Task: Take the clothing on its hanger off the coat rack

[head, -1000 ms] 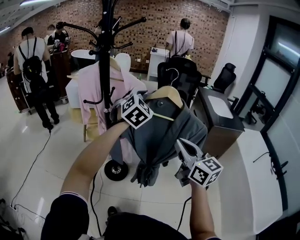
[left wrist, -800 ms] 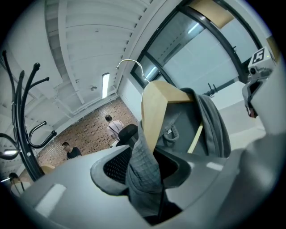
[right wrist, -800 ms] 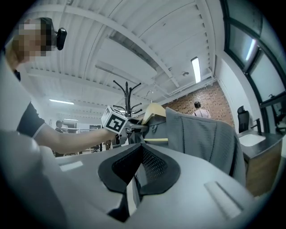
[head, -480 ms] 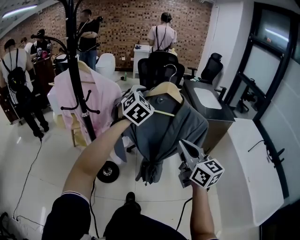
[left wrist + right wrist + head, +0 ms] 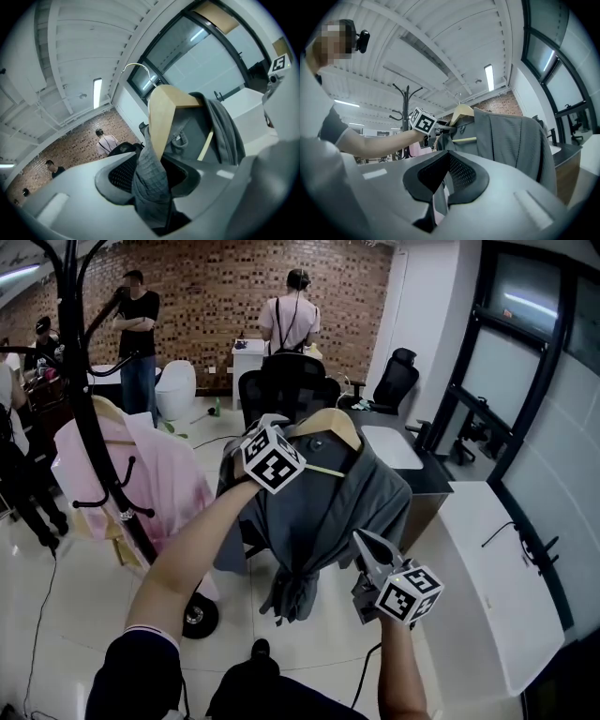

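Coat rack (image 5: 82, 418) at left, with a pink shirt (image 5: 164, 484) hanging on it. Left gripper (image 5: 267, 426): jaws clamped on gray shirt (image 5: 328, 512) fabric at the end of the wooden hanger (image 5: 330, 425). Shirt on its hanger is off the rack, to its right. Right gripper (image 5: 364, 542): jaws together, empty, beside the shirt's lower right.

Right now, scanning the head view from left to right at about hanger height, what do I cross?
coat rack → pink garment → grey garment on its wooden hanger → white table. Both hand-held grippers overlap the grey garment, so they are left out.
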Action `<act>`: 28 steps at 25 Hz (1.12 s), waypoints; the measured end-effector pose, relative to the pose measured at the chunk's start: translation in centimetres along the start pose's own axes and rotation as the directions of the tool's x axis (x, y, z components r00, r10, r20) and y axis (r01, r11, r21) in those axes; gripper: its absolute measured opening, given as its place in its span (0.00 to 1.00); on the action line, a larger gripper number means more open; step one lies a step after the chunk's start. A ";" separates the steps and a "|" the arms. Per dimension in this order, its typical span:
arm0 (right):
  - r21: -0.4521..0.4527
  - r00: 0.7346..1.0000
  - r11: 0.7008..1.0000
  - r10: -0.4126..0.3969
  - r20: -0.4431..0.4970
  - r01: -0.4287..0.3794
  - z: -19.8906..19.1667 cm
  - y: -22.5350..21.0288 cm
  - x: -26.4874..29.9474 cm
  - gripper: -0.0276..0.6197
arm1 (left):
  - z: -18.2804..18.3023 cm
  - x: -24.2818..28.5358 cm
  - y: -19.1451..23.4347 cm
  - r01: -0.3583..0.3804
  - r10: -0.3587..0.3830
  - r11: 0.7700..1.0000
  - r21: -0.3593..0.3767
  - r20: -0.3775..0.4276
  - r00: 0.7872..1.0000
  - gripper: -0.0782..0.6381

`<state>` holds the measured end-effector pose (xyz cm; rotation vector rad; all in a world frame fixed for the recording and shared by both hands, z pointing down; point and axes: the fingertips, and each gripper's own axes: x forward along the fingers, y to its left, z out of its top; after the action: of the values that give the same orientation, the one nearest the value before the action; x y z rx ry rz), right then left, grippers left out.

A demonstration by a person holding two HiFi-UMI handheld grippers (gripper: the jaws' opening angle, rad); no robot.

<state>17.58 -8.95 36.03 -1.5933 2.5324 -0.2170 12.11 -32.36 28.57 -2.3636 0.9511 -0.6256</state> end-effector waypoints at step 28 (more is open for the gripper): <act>0.065 1.000 0.998 -0.011 0.000 0.011 3.3 -26.5 24.2 0.05 | -4.0 33.2 14.9 -0.014 0.013 0.999 -0.033 -0.052 0.999 0.32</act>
<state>31.21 -42.27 36.96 -1.5834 2.4906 -0.2973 23.95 -66.95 29.90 -2.3784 1.0064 -0.6741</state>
